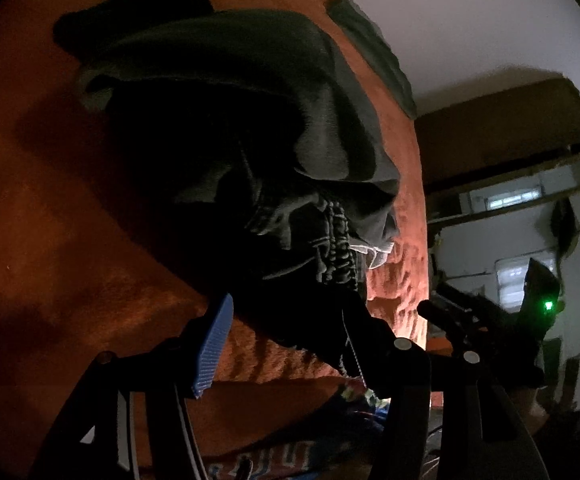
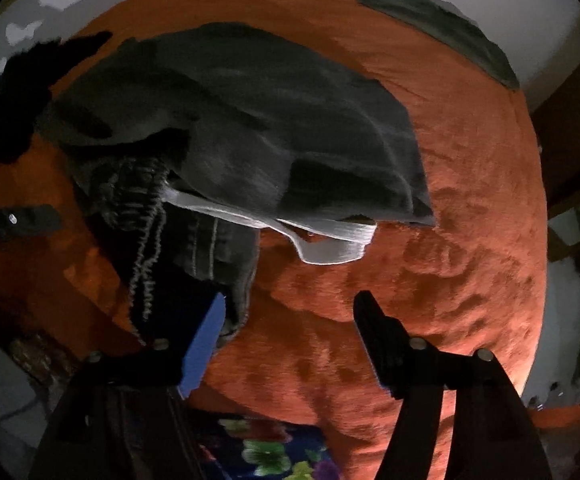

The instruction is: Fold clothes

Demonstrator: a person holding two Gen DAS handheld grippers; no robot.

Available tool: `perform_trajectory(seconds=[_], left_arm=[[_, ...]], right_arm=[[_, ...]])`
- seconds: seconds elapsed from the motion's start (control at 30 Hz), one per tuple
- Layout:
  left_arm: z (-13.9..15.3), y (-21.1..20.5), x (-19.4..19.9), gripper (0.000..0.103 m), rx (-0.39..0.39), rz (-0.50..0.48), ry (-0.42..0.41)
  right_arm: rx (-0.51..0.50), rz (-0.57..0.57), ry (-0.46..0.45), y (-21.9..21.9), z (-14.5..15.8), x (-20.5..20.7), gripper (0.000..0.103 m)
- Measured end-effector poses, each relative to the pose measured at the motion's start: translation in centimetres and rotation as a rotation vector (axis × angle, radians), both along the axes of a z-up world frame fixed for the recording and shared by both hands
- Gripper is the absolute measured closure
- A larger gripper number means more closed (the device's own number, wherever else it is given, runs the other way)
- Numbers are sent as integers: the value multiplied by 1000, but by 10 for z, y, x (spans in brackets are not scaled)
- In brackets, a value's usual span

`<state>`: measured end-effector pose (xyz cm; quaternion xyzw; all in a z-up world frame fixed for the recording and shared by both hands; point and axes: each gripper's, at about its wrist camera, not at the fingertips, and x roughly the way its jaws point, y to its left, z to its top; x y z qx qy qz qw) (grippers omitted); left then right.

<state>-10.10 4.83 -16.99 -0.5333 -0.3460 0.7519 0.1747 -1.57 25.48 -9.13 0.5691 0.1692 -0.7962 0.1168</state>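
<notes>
The dark garment (image 1: 225,128) lies bunched on an orange fuzzy blanket (image 1: 29,220) spread over a bed, just ahead of both sets of jaws. In the left wrist view the left gripper (image 1: 290,336) has its jaws spread, the blue ribbed pad (image 1: 213,344) on one side and the black finger on the other. The garment's gathered, elasticated waistband (image 1: 338,248) hangs down into the gap between them and drapes against the black finger; the pad on the other side stands apart from the cloth, so nothing is pinched. A thin drawstring hangs from the waistband along that black finger.

In the right wrist view the right gripper (image 2: 290,332) also has its jaws spread wide, with bare orange blanket (image 2: 450,200) between them. The garment (image 2: 249,120) sits ahead of these jaws and toward the blue-pad side; a folded dark edge of it comes down beside the blue pad (image 2: 203,344), though whether it touches the pad is hard to tell. A pale inner lining or pocket (image 2: 322,240) pokes out from under the garment's near edge, straight ahead of the gap between the jaws.

Beyond the garment, at the far edge of the blanket, lies a flat grey-green cloth (image 2: 442,28), well apart from both grippers. Below the right jaws a flowered dark-blue fabric (image 2: 265,452) shows at the blanket's near edge.
</notes>
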Motion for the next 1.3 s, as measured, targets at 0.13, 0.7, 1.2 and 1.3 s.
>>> perform_trajectory(seconds=[0.13, 0.7, 1.2, 1.3], left_arm=[[3, -1, 1, 45, -4, -8, 5], [2, -1, 7, 45, 42, -3, -17], [-13, -24, 9, 45, 149, 103, -106], [-18, -30, 11, 44, 183, 132, -127]], right_arm=[[80, 127, -14, -11, -14, 1, 37], [632, 426, 22, -50, -63, -21, 37], [533, 635, 9, -111, -55, -21, 81], [566, 688, 108, -119, -41, -29, 103]])
